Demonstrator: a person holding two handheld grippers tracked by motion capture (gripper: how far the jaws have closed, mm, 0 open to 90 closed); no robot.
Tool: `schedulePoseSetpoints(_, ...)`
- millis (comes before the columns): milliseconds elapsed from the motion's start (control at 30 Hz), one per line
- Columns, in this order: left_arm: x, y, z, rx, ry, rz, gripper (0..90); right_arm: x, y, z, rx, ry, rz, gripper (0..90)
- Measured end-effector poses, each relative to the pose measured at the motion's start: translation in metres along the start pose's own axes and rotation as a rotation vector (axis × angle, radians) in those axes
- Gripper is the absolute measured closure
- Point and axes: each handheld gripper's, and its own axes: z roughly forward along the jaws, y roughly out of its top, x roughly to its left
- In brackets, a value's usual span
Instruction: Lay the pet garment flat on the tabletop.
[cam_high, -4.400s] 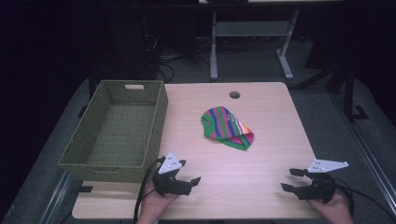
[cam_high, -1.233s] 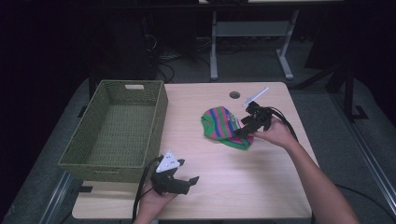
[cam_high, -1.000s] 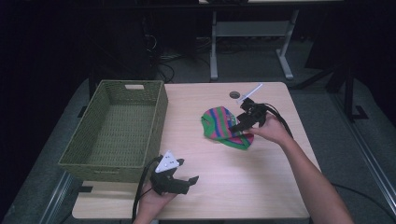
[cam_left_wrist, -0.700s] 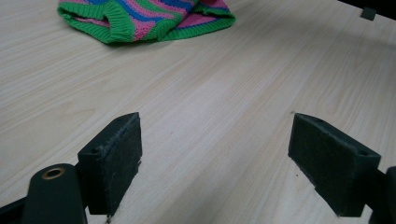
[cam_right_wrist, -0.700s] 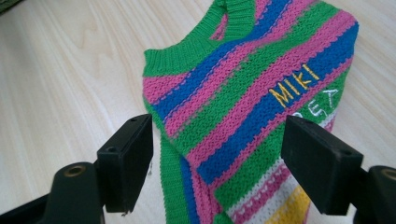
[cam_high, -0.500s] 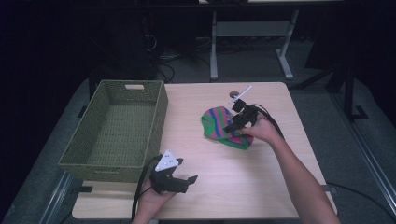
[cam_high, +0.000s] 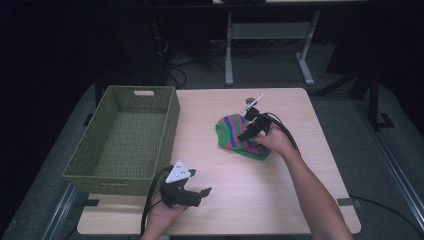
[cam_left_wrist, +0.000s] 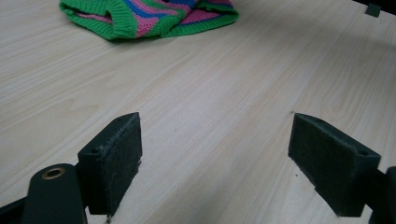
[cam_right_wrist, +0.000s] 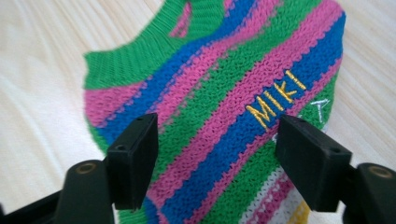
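**K:** Jaws on the right gripper (cam_right_wrist: 215, 163) have just been closing, but they're not gripping. Pads straddle the striped knit sweater (cam_right_wrist: 224, 93) and no pinch shows.

**R:** Where's it sitting vs a second ago?

**K:** Lower and further in over the sweater (cam_high: 239, 136), mid-table, well right of the green woven basket (cam_high: 125, 137). From above, the gripper (cam_high: 248, 131) sits on the sweater's right side.

**R:** So the grab is about to happen?

**K:** My read, yes. Fabric is between the pads and needs more squeeze. Basket is empty, the likely drop spot.

**R:** Left?

**K:** Left gripper (cam_left_wrist: 212, 163) is parked near the front edge, hasn't moved, jaws spread wide over bare table (cam_left_wrist: 233, 93).
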Motion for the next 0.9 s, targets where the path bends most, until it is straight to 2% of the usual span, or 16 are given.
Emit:
schedulePoseSetpoints(67, 0.0, 0.0, 0.0, 0.001, 0.0, 0.0, 17.1, 0.0, -0.001, 0.006, 0.026, -0.01, 0.002, 33.1)
schedulePoseSetpoints(300, 0.001, -0.001, 0.0, -0.001, -0.001, -0.008, 17.1, 0.001, -0.001, 0.014, 0.043, -0.024, 0.012, 38.3)
schedulePoseSetpoints(333, 0.001, -0.001, 0.0, -0.002, -0.002, -0.011, 17.1, 0.001, -0.001, 0.014, 0.046, -0.03, 0.011, 39.1)
schedulePoseSetpoints(367, 0.001, -0.001, 0.0, -0.001, -0.001, -0.01, 17.1, 0.004, -0.001, 0.015, 0.054, -0.056, 0.003, 40.3)
schedulePoseSetpoints(467, 0.0, 0.0, 0.001, 0.003, -0.001, -0.007, 17.1, 0.007, 0.001, 0.016, 0.064, -0.073, -0.003, 42.4)
schedulePoseSetpoints(900, 0.001, 0.0, -0.001, 0.001, 0.002, -0.007, 17.1, 0.01, 0.003, 0.015, 0.072, -0.083, -0.003, 62.6)
